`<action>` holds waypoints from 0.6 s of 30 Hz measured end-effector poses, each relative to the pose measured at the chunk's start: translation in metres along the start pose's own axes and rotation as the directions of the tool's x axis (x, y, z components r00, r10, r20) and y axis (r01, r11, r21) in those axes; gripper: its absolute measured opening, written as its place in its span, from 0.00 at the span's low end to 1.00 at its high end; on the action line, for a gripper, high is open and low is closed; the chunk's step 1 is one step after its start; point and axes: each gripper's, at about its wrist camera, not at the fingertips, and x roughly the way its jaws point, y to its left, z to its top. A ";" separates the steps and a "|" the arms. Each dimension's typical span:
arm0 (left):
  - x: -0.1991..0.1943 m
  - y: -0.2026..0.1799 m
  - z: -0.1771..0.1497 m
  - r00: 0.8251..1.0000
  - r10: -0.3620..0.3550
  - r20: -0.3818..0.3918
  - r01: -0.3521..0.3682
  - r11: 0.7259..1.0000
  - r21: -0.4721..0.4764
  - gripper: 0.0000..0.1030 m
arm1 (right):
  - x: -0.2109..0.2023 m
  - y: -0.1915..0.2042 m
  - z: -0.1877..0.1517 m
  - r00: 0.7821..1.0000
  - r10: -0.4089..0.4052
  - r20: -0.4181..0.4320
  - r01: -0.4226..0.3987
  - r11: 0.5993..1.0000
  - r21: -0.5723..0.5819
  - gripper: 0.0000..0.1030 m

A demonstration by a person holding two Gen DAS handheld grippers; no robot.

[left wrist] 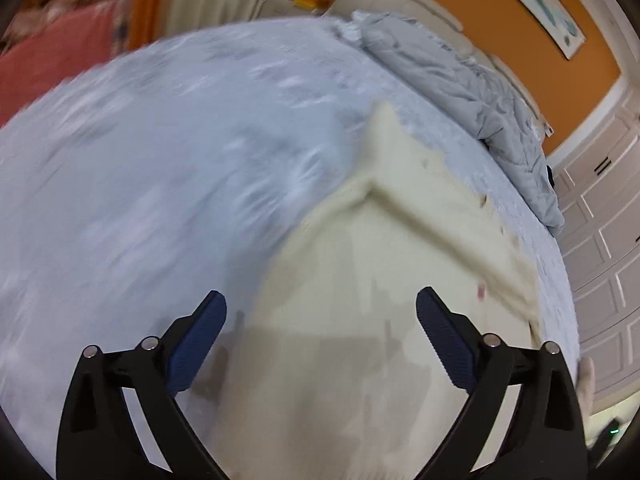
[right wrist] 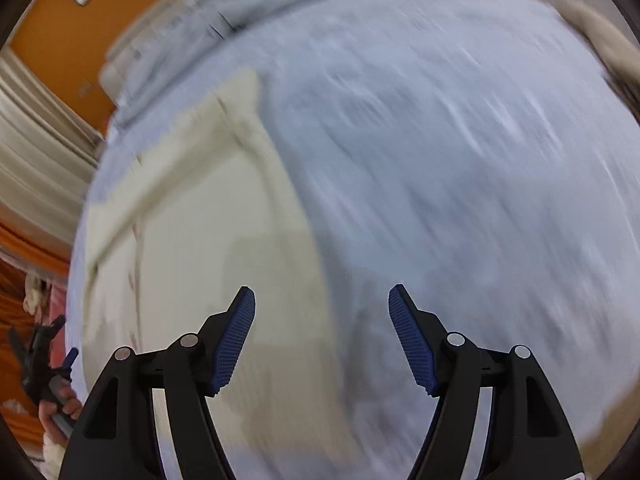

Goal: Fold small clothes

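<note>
The cream knitted garment (left wrist: 360, 280) lay spread on the pale blue bedspread (left wrist: 160, 160), ahead of and beneath the left gripper (left wrist: 321, 312) and ahead-left of the right gripper (right wrist: 322, 308). Both jaws stood wide, holding nothing. Folding seemed barely begun.

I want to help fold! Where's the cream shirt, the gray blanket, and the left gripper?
cream shirt (left wrist: 360, 280): left wrist view, on its flat middle.
gray blanket (left wrist: 460, 76): left wrist view, on its crumpled top.
left gripper (left wrist: 321, 312): left wrist view, midway between its open fingertips.
</note>
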 end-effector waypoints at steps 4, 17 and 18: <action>-0.023 0.052 -0.053 0.992 -0.005 -0.123 -0.012 0.990 -0.139 0.92 | -0.004 -0.021 -0.037 0.989 0.106 -0.103 -0.098 0.992 0.081 0.78; -0.021 0.015 -0.087 0.990 -0.012 -0.143 -0.004 0.994 -0.113 0.61 | 0.038 0.031 -0.047 0.970 0.231 -0.079 -0.231 0.973 0.007 0.42; -0.017 0.013 -0.083 0.984 -0.031 -0.175 0.010 0.993 -0.119 0.28 | 0.040 0.031 -0.046 0.971 0.222 -0.091 -0.220 0.975 0.033 0.12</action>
